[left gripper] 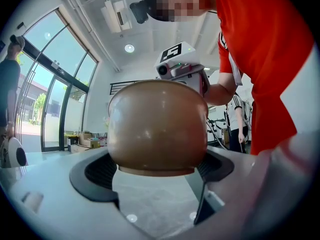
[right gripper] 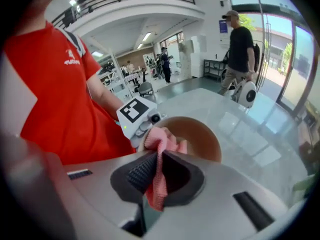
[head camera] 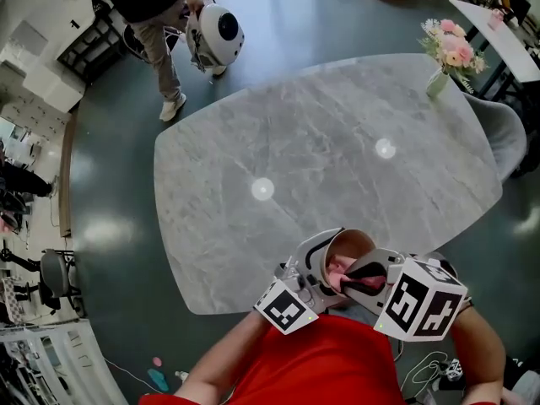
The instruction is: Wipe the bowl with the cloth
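At table edge (head camera: 228,298), left gripper (left gripper: 157,173) tight on bowl (left gripper: 157,126); right gripper (right gripper: 159,176) tight on cloth (right gripper: 161,140)

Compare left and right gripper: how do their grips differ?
Left gripper is shut on the brown bowl; right gripper is shut on the pink cloth. Left jaws stand wide round the bowl; right jaws nearly meet on the cloth. Shared: both grip something, and they meet at the bowl.

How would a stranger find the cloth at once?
Over the near edge of the grey marble table, a brown bowl is held up. At its mouth, the fingers of the right gripper pinch the cloth: the only pink thing there.
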Available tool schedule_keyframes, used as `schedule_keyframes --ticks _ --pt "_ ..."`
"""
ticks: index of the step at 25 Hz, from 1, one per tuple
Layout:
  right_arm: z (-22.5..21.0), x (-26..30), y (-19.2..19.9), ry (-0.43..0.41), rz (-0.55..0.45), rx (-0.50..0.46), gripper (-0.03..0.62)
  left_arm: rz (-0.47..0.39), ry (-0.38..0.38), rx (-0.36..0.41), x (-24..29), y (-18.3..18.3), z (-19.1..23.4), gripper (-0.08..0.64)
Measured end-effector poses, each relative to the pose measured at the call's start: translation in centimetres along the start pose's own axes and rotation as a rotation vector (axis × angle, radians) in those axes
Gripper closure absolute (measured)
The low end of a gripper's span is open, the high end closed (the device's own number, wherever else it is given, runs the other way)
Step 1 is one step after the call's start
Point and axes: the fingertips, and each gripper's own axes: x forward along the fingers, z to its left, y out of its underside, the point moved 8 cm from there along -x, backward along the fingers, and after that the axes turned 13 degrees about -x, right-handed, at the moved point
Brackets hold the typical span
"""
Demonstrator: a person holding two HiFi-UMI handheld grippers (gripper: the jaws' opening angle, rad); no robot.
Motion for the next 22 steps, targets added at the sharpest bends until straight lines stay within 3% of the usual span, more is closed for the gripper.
schedule_keyframes --ticks 4,8,13,22 --pt "-0.4 -0.3 -0.1 -0.006 -0.166 0.172 0.569 -0.019 0.000 -0.005 0.0 -0.1 0.2 0.080" --pt "-0.7 -0.4 -0.7 0.026 -0.266 0.225 0.569 -0.011 0.006 -0.012 0.1 0.0 0.1 0.080" --pt "-0.9 0.3 -1.2 0.178 -0.156 0.118 0.569 -0.008 0.011 -0.019 0.2 0.0 0.1 0.080" --pt "-1.4 1.6 -1.9 0.347 0.141 -0.068 0.569 -0.009 0.025 -0.027 -0.1 0.2 -0.3 0.080"
